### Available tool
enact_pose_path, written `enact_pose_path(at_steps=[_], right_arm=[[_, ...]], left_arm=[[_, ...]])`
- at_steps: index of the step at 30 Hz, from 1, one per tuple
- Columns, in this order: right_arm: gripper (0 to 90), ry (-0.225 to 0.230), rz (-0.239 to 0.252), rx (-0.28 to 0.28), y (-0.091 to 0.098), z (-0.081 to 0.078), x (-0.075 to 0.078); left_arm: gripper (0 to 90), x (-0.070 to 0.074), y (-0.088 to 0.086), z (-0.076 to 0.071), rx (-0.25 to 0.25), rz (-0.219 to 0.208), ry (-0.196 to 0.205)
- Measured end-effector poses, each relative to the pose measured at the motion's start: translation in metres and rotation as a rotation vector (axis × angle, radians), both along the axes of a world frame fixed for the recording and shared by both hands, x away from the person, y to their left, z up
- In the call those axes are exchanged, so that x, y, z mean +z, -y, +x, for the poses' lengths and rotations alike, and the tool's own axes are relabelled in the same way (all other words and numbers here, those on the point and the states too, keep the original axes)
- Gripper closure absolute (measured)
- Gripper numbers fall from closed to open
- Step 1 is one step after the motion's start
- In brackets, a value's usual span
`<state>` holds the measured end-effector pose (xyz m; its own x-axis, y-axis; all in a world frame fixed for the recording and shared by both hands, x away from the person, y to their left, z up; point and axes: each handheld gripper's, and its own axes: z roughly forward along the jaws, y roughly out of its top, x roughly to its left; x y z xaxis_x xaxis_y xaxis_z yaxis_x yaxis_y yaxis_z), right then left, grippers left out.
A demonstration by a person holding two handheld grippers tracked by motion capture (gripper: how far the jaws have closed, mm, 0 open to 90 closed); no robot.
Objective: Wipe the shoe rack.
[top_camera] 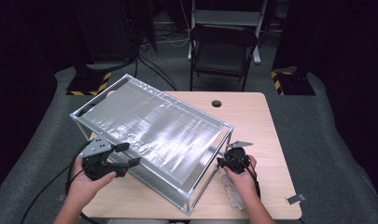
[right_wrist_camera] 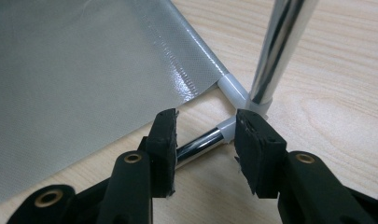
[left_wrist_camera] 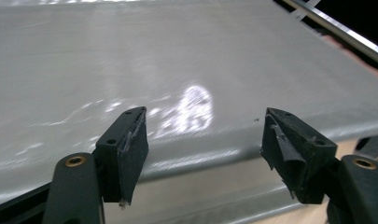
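Standing askew on the table (top_camera: 252, 116), one rack (top_camera: 191, 205) of chromed tubes joined by white corner pieces carries a grey, glossy sheet (top_camera: 154, 128) stretched across its top and a second sheet low at its base. Two grippers work it: the left gripper (top_camera: 128, 155), held level in the left hand (top_camera: 86, 184), has jaws spread wide at the top sheet's near edge, nothing between them. The right gripper (right_wrist_camera: 205, 140), angled down in the right hand (top_camera: 242, 179), straddles a bottom tube (right_wrist_camera: 198, 144) beside a white corner piece (right_wrist_camera: 233, 91); whether its pads press cannot be told.
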<state>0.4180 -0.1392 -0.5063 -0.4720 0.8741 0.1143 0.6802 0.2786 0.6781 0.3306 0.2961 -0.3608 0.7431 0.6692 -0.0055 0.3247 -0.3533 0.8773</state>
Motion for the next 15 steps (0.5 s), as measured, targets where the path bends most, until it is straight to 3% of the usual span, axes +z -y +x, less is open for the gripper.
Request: enact_pose_path(at_steps=[3,5,13,15], right_arm=[[58.2,-0.006,0.008,-0.005,0.000,0.000,0.000],[57.2,0.004,0.005,0.000,0.001,0.000,0.000],[54.1,0.001,0.018,-0.012,-0.003,-0.004,0.007],[53.5,0.027,0.021,0.004,-0.001,-0.004,0.009]], left_arm=[[25.2,-0.003,-0.009,0.005,0.013,0.029,0.021],[19.1,-0.005,-0.010,0.009,-0.017,0.032,0.025],[19.4,-0.006,-0.002,0.013,-0.003,0.036,0.021],[19.6,-0.006,0.002,0.015,0.013,0.039,0.022]])
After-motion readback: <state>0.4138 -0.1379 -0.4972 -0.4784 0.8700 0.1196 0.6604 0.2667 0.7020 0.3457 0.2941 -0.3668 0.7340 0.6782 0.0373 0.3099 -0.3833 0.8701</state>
